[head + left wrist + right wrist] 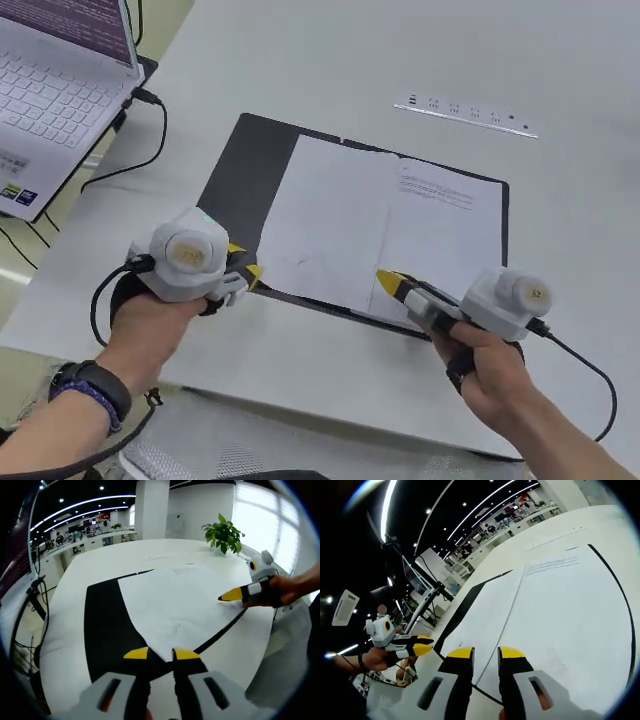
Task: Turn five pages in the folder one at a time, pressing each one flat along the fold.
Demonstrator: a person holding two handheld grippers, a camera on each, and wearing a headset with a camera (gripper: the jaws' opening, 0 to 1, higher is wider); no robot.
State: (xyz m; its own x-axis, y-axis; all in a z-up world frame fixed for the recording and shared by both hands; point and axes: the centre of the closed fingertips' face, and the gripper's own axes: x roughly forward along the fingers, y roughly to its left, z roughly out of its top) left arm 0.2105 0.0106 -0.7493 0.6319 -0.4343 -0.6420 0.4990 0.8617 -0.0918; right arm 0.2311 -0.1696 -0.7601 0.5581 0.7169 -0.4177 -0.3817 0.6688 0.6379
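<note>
- Yellow-tipped jaws of the left gripper (161,654) stand a narrow gap apart and seem to pinch nothing. The near corner of the left page (165,610) lies right at that gap, probably to steady that side.
- Just beyond them, the folder (102,625) lies open and flat, its black cover showing beside the page.
- Jaws of the right gripper (486,652) are likewise slightly spread and hold nothing. The fold (512,605) runs straight out from between them, a line-up suited to pressing along it.
- To one side of those jaws lies the right page (570,610), flat and printed at its far end.
- Farther out, a laptop (50,90) and a power strip (465,112) sit well clear of the folder on the table (560,60).
</note>
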